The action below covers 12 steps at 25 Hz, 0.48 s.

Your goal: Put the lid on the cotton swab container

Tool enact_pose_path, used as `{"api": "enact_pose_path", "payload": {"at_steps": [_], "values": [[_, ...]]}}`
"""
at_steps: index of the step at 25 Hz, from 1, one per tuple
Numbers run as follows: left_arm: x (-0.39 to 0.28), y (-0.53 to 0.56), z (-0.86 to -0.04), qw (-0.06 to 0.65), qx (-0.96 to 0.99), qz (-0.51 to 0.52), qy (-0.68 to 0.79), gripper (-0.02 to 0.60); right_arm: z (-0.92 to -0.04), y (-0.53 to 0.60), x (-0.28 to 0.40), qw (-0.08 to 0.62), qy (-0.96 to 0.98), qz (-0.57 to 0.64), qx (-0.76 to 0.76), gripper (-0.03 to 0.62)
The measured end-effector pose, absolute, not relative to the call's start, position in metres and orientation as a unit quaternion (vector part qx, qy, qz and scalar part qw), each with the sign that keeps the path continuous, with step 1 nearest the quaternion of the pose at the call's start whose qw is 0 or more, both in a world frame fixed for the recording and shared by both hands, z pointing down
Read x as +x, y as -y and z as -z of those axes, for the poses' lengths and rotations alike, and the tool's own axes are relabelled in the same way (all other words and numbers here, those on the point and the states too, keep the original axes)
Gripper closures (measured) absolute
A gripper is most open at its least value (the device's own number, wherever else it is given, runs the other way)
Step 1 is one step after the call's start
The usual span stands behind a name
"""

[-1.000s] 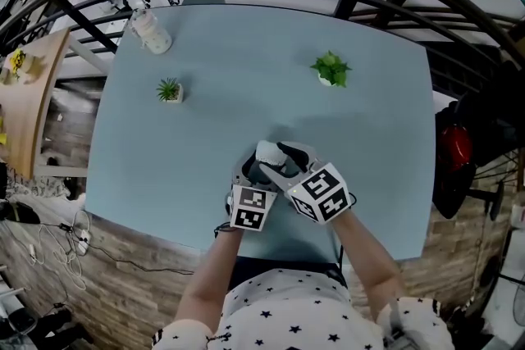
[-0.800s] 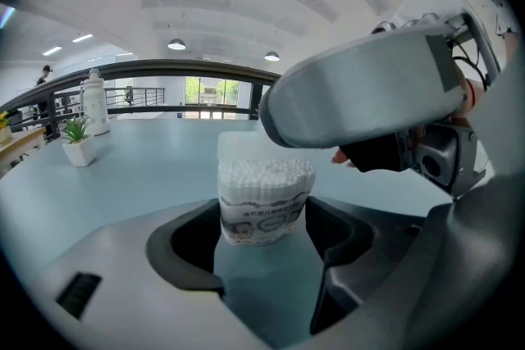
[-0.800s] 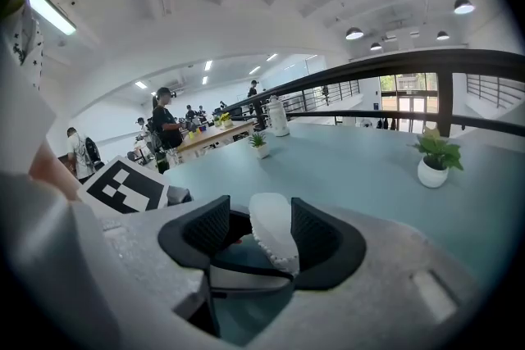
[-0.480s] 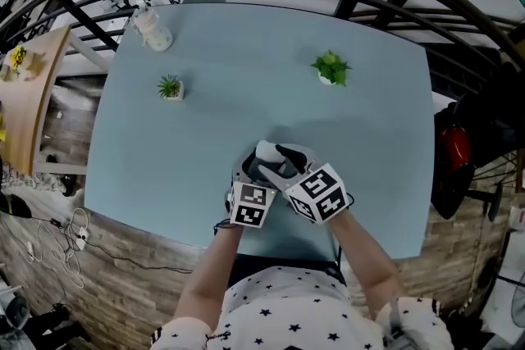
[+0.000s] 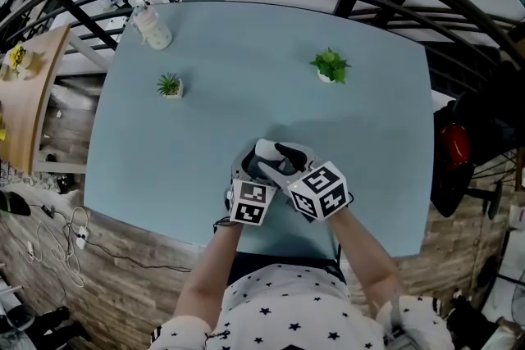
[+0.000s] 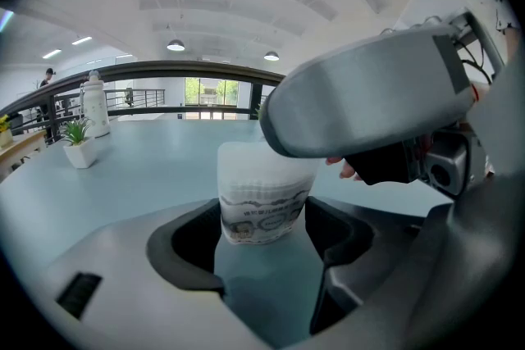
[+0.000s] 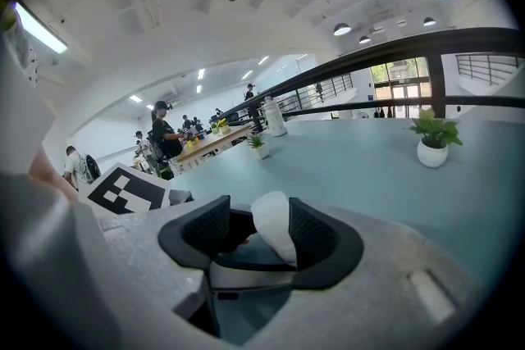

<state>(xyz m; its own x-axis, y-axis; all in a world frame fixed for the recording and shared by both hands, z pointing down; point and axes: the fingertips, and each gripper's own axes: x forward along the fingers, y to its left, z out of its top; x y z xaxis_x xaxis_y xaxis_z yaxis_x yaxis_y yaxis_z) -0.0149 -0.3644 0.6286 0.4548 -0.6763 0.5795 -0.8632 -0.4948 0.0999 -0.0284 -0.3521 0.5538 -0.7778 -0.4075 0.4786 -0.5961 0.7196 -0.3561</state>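
Fingers [image 6: 187, 248] of our left gripper [image 6: 262, 219] hug the lower sides of the container [image 6: 264, 184], at the near middle of the desk [image 5: 246, 61]. Our right gripper [image 7: 250, 232], just above it, pinches the white lid [image 7: 275, 227] edge-on between its closed fingers. We judge the clear tub light and thin-walled, likely to flex or tip, so a gentle low hold suits it. The lid seems stiff and light, best held by its rim.
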Motion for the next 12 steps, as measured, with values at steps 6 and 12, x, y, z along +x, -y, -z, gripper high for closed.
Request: {"api": "enact_pose_path", "payload": {"at_steps": [6,12], "values": [[-0.0147,0.3642,-0.6295,0.195,0.831,-0.239,0.463,0.259,-0.5556,0.3544,-0.0264,0.185,0.905,-0.267,0.275,0.388],[-0.0155,0.3641,-0.6284,0.195,0.831,-0.239,0.462,0.259,-0.5548,0.3544,-0.0265,0.187,0.905,-0.264,0.276,0.39]]}}
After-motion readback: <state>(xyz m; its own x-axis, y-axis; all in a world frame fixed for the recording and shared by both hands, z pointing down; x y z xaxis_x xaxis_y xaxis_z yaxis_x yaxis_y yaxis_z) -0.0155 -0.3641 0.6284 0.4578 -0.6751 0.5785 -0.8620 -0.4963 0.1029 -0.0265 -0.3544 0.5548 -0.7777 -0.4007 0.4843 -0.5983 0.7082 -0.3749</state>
